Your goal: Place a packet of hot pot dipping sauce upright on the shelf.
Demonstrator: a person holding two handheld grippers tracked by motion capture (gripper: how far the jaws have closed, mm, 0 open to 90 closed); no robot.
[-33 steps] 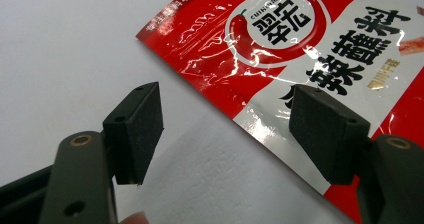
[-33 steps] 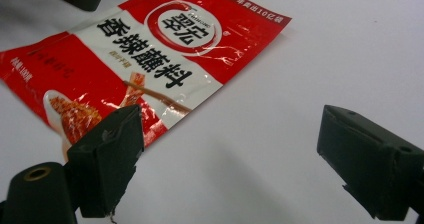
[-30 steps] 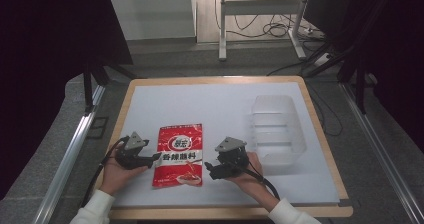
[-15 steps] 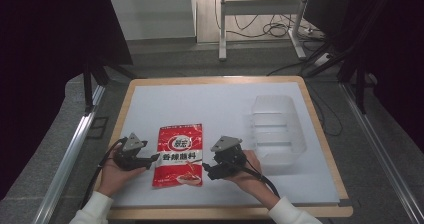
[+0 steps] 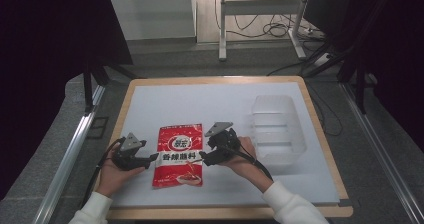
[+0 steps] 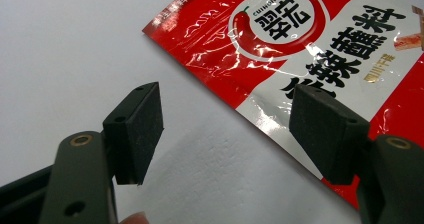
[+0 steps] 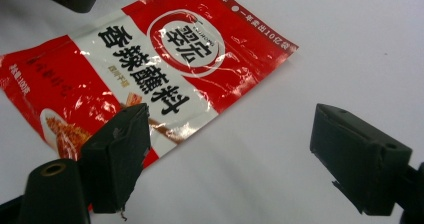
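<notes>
Over the last second I have barely moved: my left gripper (image 5: 148, 160) and right gripper (image 5: 204, 159) still flank the flat red foil seasoning packet (image 5: 179, 154) on the near-left white table (image 5: 210, 104), jaws wide apart, holding nothing. Grasp not begun.

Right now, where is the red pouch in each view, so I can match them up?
High view: red pouch lies flat at lower centre of the white table, between the left claw and right claw.
Left gripper view: upper right, its edge behind the right-hand jaw.
Right gripper view: upper left, running behind the left-hand jaw.
Shared landmark: the round white logo on the pouch.
</notes>
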